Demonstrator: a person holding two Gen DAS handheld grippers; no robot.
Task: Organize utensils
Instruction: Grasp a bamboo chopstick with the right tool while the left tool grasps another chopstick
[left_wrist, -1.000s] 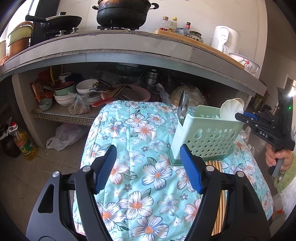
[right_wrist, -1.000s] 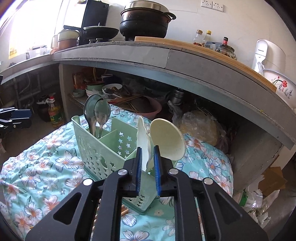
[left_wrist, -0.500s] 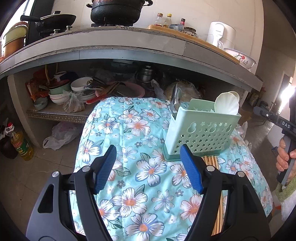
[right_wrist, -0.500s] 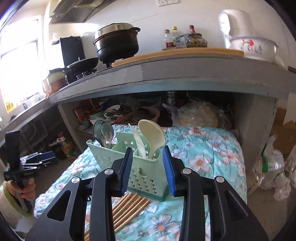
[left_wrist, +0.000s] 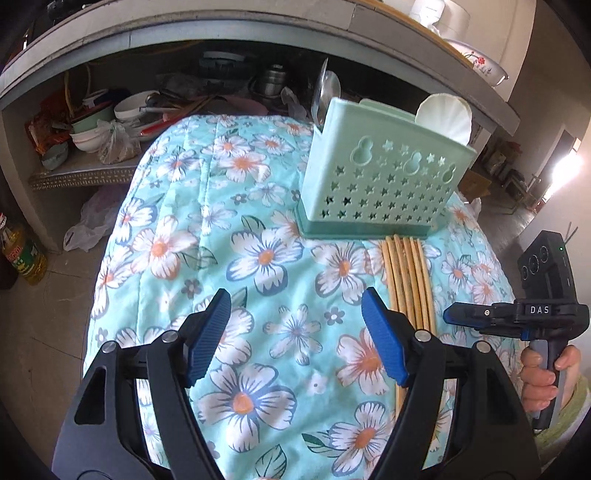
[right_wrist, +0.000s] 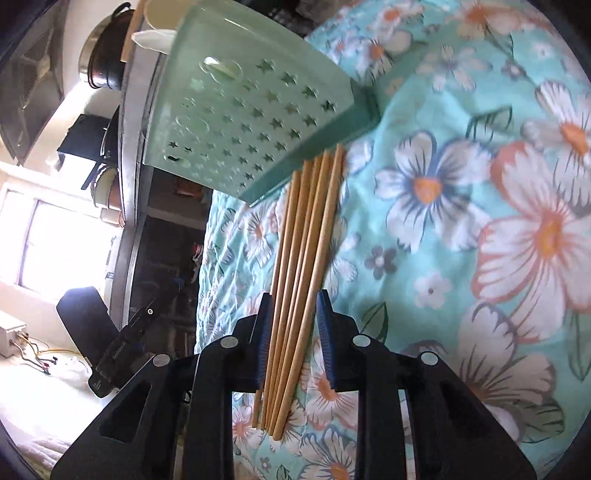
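Observation:
A mint green utensil caddy (left_wrist: 380, 173) stands on the floral cloth (left_wrist: 221, 229), with metal spoons (left_wrist: 325, 96) and white spoons (left_wrist: 445, 118) in it. A bundle of wooden chopsticks (left_wrist: 408, 277) lies on the cloth, tips against the caddy's base. My left gripper (left_wrist: 295, 332) is open and empty above the cloth. My right gripper (right_wrist: 293, 332), rolled sideways, straddles the chopsticks (right_wrist: 303, 258) with its jaws partly open, one on each side. It also shows in the left wrist view (left_wrist: 517, 317). The caddy shows in the right wrist view (right_wrist: 251, 107).
Behind the table a concrete counter (left_wrist: 221, 29) overhangs a shelf of bowls and plates (left_wrist: 122, 114). An oil bottle (left_wrist: 22, 251) stands on the floor at left. A plastic bag (left_wrist: 88, 225) lies on the floor.
My right gripper left the white spoons in the caddy, dropped to the cloth, rolled sideways and came around the chopsticks. My left gripper tilted down toward the cloth.

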